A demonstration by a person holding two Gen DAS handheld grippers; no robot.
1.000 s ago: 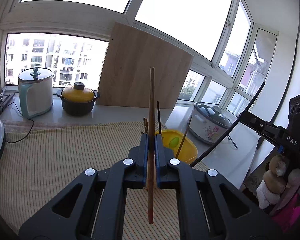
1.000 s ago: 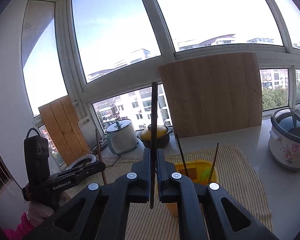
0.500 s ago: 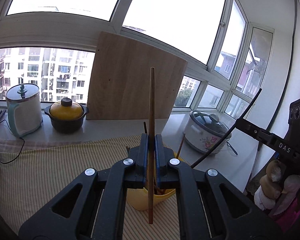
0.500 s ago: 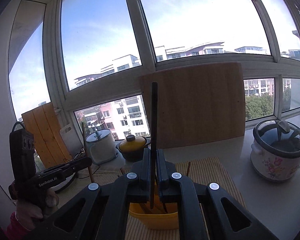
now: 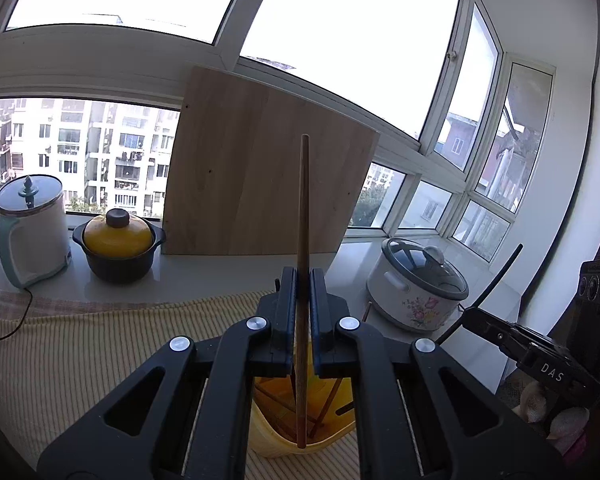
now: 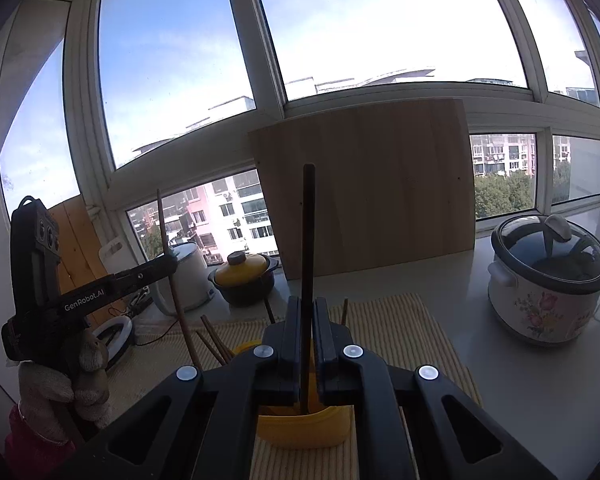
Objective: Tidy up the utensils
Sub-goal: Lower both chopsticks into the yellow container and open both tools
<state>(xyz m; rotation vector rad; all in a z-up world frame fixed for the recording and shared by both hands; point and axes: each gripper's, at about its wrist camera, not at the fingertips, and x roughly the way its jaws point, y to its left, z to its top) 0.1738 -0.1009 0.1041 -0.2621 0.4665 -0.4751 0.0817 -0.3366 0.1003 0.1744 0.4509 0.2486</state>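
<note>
My left gripper [image 5: 303, 280] is shut on a brown wooden chopstick [image 5: 303, 208] held upright, its lower end hanging inside the yellow utensil holder [image 5: 268, 436] just below the jaws. Several chopsticks lean inside that holder. My right gripper [image 6: 308, 308] is shut on a dark chopstick [image 6: 308, 236], also upright, its tip over the same yellow holder [image 6: 300, 424]. The right wrist view shows the left gripper [image 6: 156, 268] at the left with its brown chopstick [image 6: 168, 260], held by a gloved hand [image 6: 60, 380]. The right gripper [image 5: 540, 360] appears at the right of the left wrist view.
A striped yellow mat [image 5: 80, 352] covers the counter under the holder. Behind it a large wooden board [image 5: 260, 184] leans on the window. A kettle [image 5: 32, 232] and a yellow-lidded pot [image 5: 118, 244] stand back left, a floral rice cooker [image 5: 416, 284] back right.
Both grippers have moved in over the yellow holder, which has slid from ahead of the jaws to directly beneath them. Each chopstick stays gripped and upright.
</note>
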